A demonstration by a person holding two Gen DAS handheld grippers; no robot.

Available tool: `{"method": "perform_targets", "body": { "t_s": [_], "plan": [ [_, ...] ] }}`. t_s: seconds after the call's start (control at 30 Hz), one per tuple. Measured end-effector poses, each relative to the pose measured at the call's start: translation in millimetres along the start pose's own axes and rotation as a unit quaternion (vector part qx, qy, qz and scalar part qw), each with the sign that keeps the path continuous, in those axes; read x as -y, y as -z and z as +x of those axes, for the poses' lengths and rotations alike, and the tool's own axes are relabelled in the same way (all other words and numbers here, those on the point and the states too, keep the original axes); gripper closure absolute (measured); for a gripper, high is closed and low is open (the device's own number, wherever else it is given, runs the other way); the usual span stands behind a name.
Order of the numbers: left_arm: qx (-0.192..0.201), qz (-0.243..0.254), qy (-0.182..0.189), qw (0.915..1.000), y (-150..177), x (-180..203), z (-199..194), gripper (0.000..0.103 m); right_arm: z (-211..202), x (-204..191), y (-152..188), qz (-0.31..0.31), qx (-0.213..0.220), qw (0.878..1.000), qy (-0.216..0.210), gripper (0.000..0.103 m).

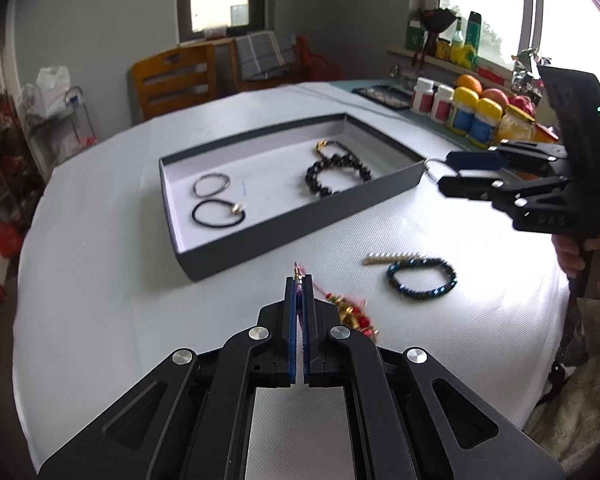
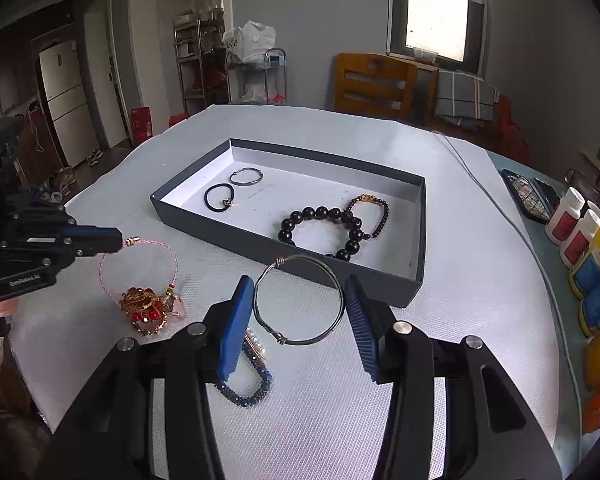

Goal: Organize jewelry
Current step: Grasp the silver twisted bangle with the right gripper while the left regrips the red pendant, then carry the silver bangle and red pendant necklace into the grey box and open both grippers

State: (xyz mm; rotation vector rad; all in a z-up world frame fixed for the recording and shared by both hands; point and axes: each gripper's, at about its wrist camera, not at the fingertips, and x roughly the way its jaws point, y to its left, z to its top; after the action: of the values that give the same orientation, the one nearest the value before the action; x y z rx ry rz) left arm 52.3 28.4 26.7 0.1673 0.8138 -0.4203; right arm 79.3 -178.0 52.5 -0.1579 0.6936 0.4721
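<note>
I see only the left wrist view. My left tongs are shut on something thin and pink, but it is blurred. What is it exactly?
Observer: It is a pink cord bracelet. The left tongs pinch it near its gold clasp end.
Operator: Where does the cord go from there?
Observer: It loops down to a red and gold charm cluster, which seems to rest on the white cloth.
Operator: At the right tongs I see only a bit of wire. What do they hold?
Observer: The right tongs hold a whole round silver wire bangle, gripped across its width between the two blue pads.
</note>
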Motion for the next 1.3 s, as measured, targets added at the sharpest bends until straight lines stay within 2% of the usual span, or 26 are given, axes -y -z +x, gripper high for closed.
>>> {"method": "perform_targets", "body": {
  "t_s": [0.1,0.13,0.17,0.23,0.33,0.47,0.5,0.57,0.7,0.77,0.9,1.17,1.3],
  "plan": [
    [-0.03,-0.013,-0.003,0.9994,9.5,-8.4,12.8,0.098,0.5,1.5,1.0,0.002,0.0,1.0,0.0,0.056],
    [-0.034,-0.018,-0.005,0.9992,11.8,-10.9,15.2,0.085,0.8,2.3,1.4,0.003,0.0,1.0,0.0,0.056],
    [-0.03,-0.022,-0.01,0.9993,12.5,-11.7,13.3,0.066,1.1,2.9,1.8,0.004,0.0,1.0,0.0,0.056],
    [-0.006,-0.02,-0.008,0.9997,11.7,-8.6,2.9,0.054,1.5,3.5,3.0,0.005,-0.002,1.0,0.0,0.056],
    [0.009,0.003,0.02,0.9997,9.7,5.7,-6.4,0.054,2.6,3.2,4.2,0.005,-0.004,1.0,0.0,0.056],
    [-0.022,0.04,0.025,0.9987,16.2,26.4,8.3,0.055,2.6,2.4,4.8,0.004,-0.004,1.0,-0.003,0.056],
    [-0.028,0.039,0.026,0.9985,18.3,26.6,12.4,0.056,2.6,2.4,4.8,0.004,-0.004,1.0,-0.003,0.056],
    [-0.042,0.031,0.029,0.9982,21.9,24.7,20.8,0.064,2.3,2.4,5.0,0.004,-0.005,1.0,-0.003,0.056],
    [-0.046,0.028,0.028,0.9982,25.8,23.3,25.6,0.066,2.2,2.9,5.7,0.003,-0.006,1.0,-0.002,0.056],
    [-0.046,0.032,0.031,0.9979,26.1,25.0,25.4,0.083,2.3,3.1,5.5,0.004,-0.006,1.0,-0.001,0.056],
    [-0.038,0.036,0.025,0.9983,22.7,26.7,19.8,0.091,1.6,1.7,5.5,0.003,-0.004,1.0,-0.003,0.056],
    [0.013,0.035,0.035,0.9987,5.4,28.1,-14.0,0.091,-3.5,2.9,5.4,0.003,0.001,1.0,-0.003,0.056],
    [0.036,0.04,0.022,0.9983,-3.5,29.2,-28.7,0.091,-5.0,3.3,5.2,0.003,0.003,1.0,-0.003,0.056]
  ]
}}
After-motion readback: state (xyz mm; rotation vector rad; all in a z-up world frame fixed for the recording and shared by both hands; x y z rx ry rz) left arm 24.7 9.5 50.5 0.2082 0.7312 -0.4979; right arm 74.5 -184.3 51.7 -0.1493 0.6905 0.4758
